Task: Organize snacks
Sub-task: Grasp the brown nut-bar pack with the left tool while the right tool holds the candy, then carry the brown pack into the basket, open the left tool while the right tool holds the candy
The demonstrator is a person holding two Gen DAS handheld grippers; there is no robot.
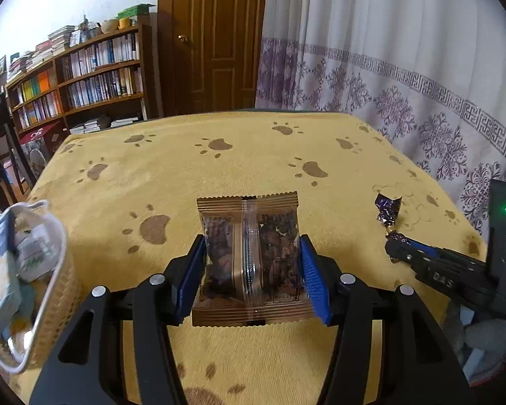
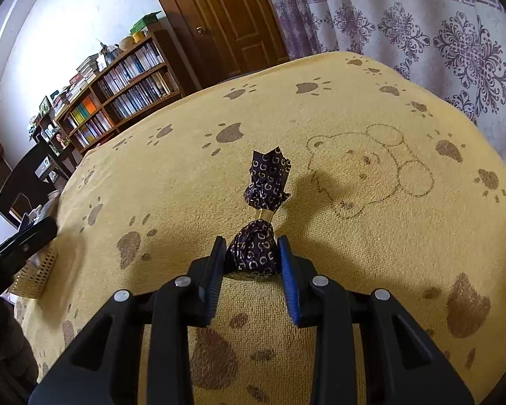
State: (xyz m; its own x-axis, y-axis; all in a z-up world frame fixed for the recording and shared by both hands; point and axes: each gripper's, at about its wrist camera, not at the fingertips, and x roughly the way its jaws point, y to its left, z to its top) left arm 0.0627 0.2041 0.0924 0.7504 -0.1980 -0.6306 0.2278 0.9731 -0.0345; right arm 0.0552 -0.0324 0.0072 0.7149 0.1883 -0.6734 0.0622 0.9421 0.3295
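A brown snack packet (image 1: pixel 251 256) with a clear middle seam stands upright between the blue pads of my left gripper (image 1: pixel 251 246), which is shut on it above the yellow paw-print cloth (image 1: pixel 219 162). My right gripper (image 2: pixel 252 249) is shut on a dark purple wrapped candy (image 2: pixel 258 248) with a gold twist tie, its crinkled top pointing up. In the left wrist view the right gripper (image 1: pixel 393 243) shows at the right edge with the purple wrapped candy (image 1: pixel 388 211) sticking up from it. A woven basket (image 1: pixel 55 290) with several snack packs sits at the left.
The woven basket (image 2: pixel 37 273) sits at the table's left edge in the right wrist view. A bear drawing (image 2: pixel 371 172) marks the yellow cloth. A patterned curtain (image 1: pixel 404 77) hangs behind the table, a bookshelf (image 1: pixel 81 77) and a wooden door (image 1: pixel 216 37) stand beyond.
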